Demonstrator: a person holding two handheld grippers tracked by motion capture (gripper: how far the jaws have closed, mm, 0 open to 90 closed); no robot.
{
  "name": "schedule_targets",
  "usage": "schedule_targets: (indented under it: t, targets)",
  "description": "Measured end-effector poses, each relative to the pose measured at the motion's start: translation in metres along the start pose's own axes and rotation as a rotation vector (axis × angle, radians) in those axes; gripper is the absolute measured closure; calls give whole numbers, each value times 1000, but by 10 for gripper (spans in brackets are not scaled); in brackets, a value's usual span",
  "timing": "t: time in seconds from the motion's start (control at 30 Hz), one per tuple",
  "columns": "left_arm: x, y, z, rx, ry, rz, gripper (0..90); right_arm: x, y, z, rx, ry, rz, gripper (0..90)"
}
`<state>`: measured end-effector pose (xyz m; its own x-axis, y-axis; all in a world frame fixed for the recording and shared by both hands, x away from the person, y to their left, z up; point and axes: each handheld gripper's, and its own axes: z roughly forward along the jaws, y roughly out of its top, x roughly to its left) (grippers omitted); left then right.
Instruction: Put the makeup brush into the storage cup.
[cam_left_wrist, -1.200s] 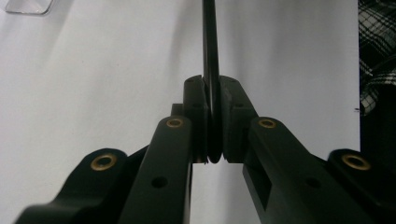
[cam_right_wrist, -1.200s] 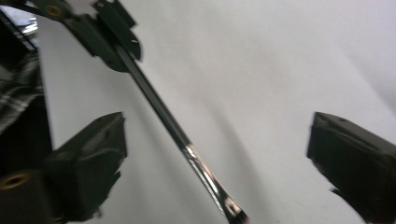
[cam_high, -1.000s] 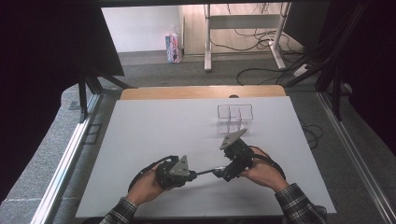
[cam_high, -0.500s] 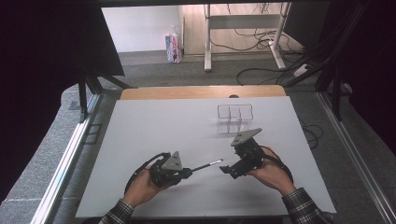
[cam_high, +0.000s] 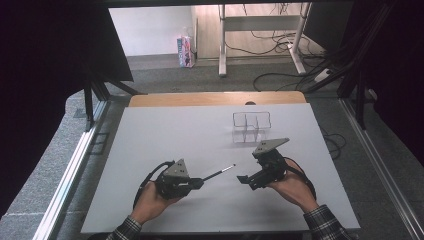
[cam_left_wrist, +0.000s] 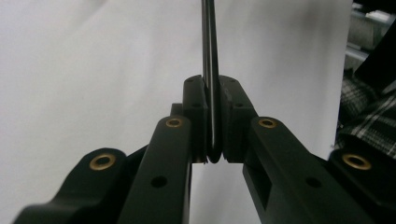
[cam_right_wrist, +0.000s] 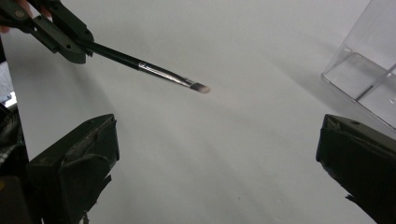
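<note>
A thin brush with a black handle, a silver ferrule and a small pale tip sticks out level over the white table. My left gripper is shut on the handle's end; in the left gripper view the handle runs up between the pressed pads. My right gripper is open with nothing between its jaws and sits just right of the brush tip. From the right gripper view the left gripper shows at the upper left. A clear compartment box stands behind the right hand.
A wooden strip borders the table's far edge. Metal rails run along both sides. On the floor beyond are cables, desk legs and a small carton. The clear box's corner is close at the right.
My right gripper has drawn back to the right, away from the brush tip, and now stands apart from it. The left gripper and brush have stayed in place.
</note>
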<state>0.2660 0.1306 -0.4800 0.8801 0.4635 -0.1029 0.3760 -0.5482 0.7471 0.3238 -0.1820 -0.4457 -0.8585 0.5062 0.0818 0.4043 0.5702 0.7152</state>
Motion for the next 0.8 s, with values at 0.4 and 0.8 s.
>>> schedule_targets:
  t: [0.4,0.8]
  targets:
    - [-4,-3,-6,-104,13,-55,828,2,1,-6,-77,28,60,5]
    - [-8,-5,-14,-235,6,-115,828,9,3,-8,-110,28,97,0]
